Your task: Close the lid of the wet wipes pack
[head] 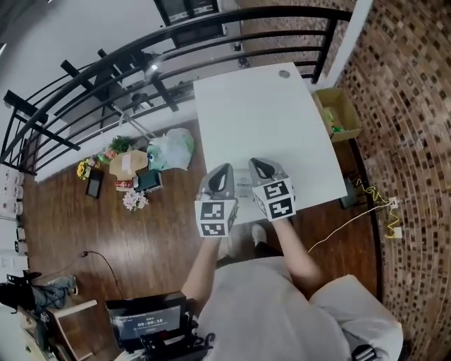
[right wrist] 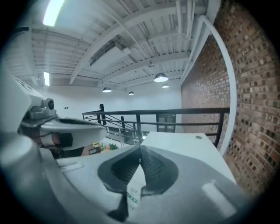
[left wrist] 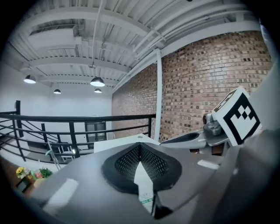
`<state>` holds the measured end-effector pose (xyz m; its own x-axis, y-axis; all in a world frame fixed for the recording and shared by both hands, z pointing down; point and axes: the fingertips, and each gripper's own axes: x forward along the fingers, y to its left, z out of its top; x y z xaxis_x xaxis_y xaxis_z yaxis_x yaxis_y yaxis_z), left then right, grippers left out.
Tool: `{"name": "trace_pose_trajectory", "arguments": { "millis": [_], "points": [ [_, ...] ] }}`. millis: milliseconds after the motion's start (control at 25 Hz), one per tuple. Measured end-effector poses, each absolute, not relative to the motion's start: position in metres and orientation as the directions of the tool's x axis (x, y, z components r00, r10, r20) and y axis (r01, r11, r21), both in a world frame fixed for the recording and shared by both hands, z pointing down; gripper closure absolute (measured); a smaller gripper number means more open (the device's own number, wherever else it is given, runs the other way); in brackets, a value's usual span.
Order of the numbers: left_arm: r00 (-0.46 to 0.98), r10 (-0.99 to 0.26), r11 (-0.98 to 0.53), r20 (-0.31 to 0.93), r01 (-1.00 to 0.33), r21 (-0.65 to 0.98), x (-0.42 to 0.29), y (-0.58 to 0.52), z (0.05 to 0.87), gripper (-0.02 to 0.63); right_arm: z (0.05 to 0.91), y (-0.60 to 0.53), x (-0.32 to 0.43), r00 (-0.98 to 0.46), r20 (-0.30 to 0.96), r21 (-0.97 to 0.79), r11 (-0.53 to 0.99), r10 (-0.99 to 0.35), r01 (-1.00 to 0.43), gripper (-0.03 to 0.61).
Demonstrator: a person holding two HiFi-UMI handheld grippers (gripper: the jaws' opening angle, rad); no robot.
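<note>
Wet wipes pack [left wrist: 143, 183], white, green-printed, lies below left gripper [left wrist: 140, 146], right gripper [right wrist: 140, 149], jaws together.

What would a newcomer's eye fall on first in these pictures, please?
First come the two grey grippers with black-and-white marker cubes, left gripper and right gripper. They sit side by side over the near edge of the rectangular white table, each with its jaws together. A white pack with green print shows under the left jaws. The red-brown brick wall on the right and the curved black metal railing frame the scene.
</note>
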<state>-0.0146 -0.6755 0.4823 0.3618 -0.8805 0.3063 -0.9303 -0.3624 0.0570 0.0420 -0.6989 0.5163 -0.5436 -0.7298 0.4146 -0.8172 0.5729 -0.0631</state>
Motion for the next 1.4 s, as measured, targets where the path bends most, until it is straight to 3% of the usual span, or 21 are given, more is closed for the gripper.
{"name": "trace_pose_trajectory", "arguments": {
  "millis": [240,440,640,840,1160,1400],
  "points": [
    [0.405,-0.891,-0.411,0.205,-0.912,0.016,-0.029,-0.609,0.452,0.598,0.481,-0.632,0.060,-0.436,0.320,0.078,0.482,-0.841,-0.872,0.586],
    [0.334,-0.927,-0.334,0.172,-0.942,0.029,-0.102,-0.536,0.447,0.598,0.451,-0.552,-0.002,-0.493,0.174,0.025,0.504,-0.853,-0.863,0.586],
    [0.344,-0.920,-0.327,0.186,-0.938,0.118,-0.139,-0.464,0.459,0.598,0.450,-0.450,-0.054,-0.531,0.162,0.125,0.551,-0.832,-0.825,0.586],
    [0.363,-0.917,-0.349,0.165,-0.931,0.109,-0.134,-0.441,0.452,0.598,0.446,-0.432,-0.038,-0.462,0.177,0.109,0.484,-0.869,-0.868,0.586],
    [0.371,-0.923,-0.362,0.103,-0.927,0.096,-0.112,-0.452,0.410,0.598,0.407,-0.434,-0.038,-0.520,0.105,0.121,0.530,-0.848,-0.839,0.587],
    [0.416,-0.899,-0.404,0.140,-0.909,0.104,-0.056,-0.445,0.419,0.598,0.418,-0.433,0.003,-0.506,0.126,0.089,0.517,-0.853,-0.851,0.586]
  ]
}}
